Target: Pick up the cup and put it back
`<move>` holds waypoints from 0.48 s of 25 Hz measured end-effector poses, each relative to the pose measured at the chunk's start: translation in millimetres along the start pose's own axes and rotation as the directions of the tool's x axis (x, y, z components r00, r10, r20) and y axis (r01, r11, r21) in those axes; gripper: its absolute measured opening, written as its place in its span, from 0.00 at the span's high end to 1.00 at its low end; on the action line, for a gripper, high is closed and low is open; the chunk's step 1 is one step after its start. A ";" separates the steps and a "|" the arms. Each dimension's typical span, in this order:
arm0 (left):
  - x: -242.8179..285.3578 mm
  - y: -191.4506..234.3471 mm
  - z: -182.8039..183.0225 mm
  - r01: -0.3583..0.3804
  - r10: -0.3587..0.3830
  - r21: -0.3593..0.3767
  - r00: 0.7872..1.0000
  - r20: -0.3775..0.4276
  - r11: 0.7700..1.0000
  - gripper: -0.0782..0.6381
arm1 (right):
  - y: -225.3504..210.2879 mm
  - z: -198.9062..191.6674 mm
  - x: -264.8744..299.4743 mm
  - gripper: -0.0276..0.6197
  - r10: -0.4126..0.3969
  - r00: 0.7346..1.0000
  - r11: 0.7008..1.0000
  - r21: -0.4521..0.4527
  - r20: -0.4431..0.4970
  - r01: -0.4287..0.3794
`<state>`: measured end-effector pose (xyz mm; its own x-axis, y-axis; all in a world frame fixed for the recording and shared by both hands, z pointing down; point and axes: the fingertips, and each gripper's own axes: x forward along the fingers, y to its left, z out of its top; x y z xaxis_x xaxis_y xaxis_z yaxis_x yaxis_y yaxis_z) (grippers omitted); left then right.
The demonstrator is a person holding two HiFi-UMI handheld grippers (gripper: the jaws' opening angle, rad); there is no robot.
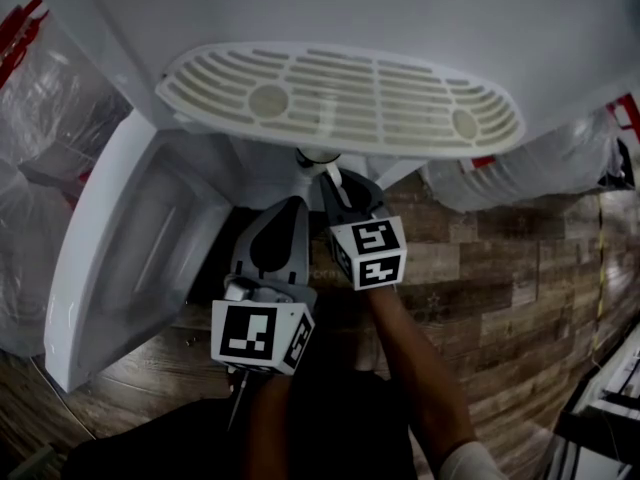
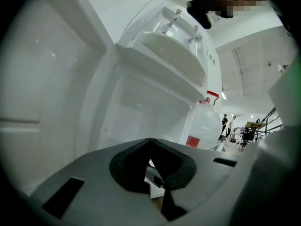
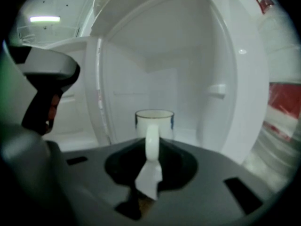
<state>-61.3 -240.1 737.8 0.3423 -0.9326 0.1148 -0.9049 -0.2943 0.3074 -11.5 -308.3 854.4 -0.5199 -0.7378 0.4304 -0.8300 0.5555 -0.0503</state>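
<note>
The white ceramic cup [image 3: 154,121], with a looped handle and a thin dark line round its rim, stands upright inside the open lower compartment [image 3: 188,74] of a white plastic water dispenser, its handle turned toward the right tool [image 1: 330,180]. That tool reaches into the compartment, under the dispenser's cream slotted drip tray [image 1: 340,98], and its jaws are clamped on the cup's handle. The tool's own body hides the cup's base, so whether it rests on the compartment floor cannot be told. The left tool [image 1: 292,208] hangs just beside the right one, slightly further back, with its jaws together and nothing between them. The compartment's white door [image 1: 130,258] is swung wide open at the left. Big clear plastic water bottles [image 1: 530,163] stand on the brown wood-patterned floor [image 1: 500,268] to the right of the dispenser.
</note>
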 end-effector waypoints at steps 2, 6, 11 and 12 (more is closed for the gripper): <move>-1.0 2.2 -0.8 -0.009 0.009 -0.001 1.000 -0.002 1.000 0.88 | 0.5 -0.7 -4.2 0.85 0.000 1.000 1.000 0.004 0.005 0.000; -2.8 3.9 -0.2 -0.021 0.021 -0.001 1.000 -0.001 1.000 0.88 | 1.3 -2.3 -12.8 0.85 0.007 1.000 1.000 0.026 0.020 -0.008; -4.7 0.9 0.0 -0.022 0.022 0.001 1.000 0.000 1.000 0.88 | 1.1 -6.6 -23.0 0.85 0.014 1.000 0.999 0.034 0.021 -0.015; -5.0 0.5 0.1 -0.022 0.022 0.003 1.000 0.000 1.000 0.88 | 1.4 -5.5 -25.2 0.85 0.018 1.000 0.999 0.034 0.025 -0.019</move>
<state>-63.4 -235.5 737.2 0.3221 -0.9388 0.1221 -0.9130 -0.2740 0.3023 1.5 -286.9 848.4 -0.5395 -0.7372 0.4068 -0.8265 0.5559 -0.0888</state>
